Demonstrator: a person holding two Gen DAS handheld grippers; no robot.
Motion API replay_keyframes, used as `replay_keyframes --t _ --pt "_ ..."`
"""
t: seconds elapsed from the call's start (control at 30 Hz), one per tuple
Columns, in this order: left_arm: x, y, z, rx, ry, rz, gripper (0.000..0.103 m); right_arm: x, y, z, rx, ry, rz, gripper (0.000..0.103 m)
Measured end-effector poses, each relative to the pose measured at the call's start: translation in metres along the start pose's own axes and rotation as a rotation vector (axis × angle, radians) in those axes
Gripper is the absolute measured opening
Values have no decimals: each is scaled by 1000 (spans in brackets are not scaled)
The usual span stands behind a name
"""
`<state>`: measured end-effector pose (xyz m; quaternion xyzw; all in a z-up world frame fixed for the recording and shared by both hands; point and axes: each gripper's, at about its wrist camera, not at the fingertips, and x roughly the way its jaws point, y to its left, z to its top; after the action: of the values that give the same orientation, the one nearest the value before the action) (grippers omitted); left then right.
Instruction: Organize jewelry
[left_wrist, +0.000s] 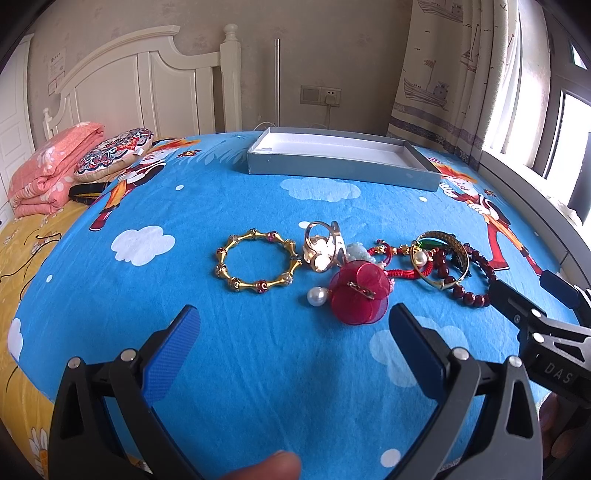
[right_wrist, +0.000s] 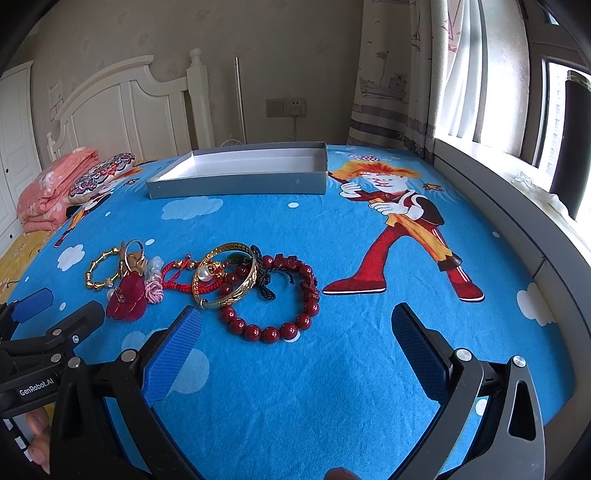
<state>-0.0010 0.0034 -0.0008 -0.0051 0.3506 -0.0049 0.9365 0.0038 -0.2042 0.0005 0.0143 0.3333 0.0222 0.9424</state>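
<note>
A: What is in view?

B: A bed (left_wrist: 258, 369) with a blue cartoon sheet fills both views. At its far side lies a shallow grey box (left_wrist: 343, 170), open, with a white lining and nothing in it. Well apart from the box, nearer the cameras, the jewelry sits in a row: a gold bangle (left_wrist: 256, 261) on its own to the left, then a tangled heap.

A: What is in the heap?

B: A red bead bracelet (right_wrist: 275, 330) nearest the right gripper, a wide gold cuff (right_wrist: 236, 280) lying across it, a red cord (right_wrist: 177, 275), a red flower piece (left_wrist: 360, 291) and a loose-looking pearl (left_wrist: 317, 296) just beside it.

A: And the grippers?

B: The left gripper (left_wrist: 291, 341) and the right gripper (right_wrist: 295, 338) both hover just short of the row, jaws spread wide, holding nothing.

A: What could go wrong?

B: My judgement: the pieces overlap, so closing on the beads may drag the cuff and cord along, and they could drop off partway to the box. The soft sheet gives under pressure, so a thin bangle may slip from the pads or sink out of reach. The pearl could roll away if nudged. The two grippers are close together and could bump.
</note>
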Motion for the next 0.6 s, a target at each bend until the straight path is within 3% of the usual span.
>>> replay_keyframes --t 0.6 --pt "0 1 0 -2 0 -1 99 0 0 -1 1 2 0 97"
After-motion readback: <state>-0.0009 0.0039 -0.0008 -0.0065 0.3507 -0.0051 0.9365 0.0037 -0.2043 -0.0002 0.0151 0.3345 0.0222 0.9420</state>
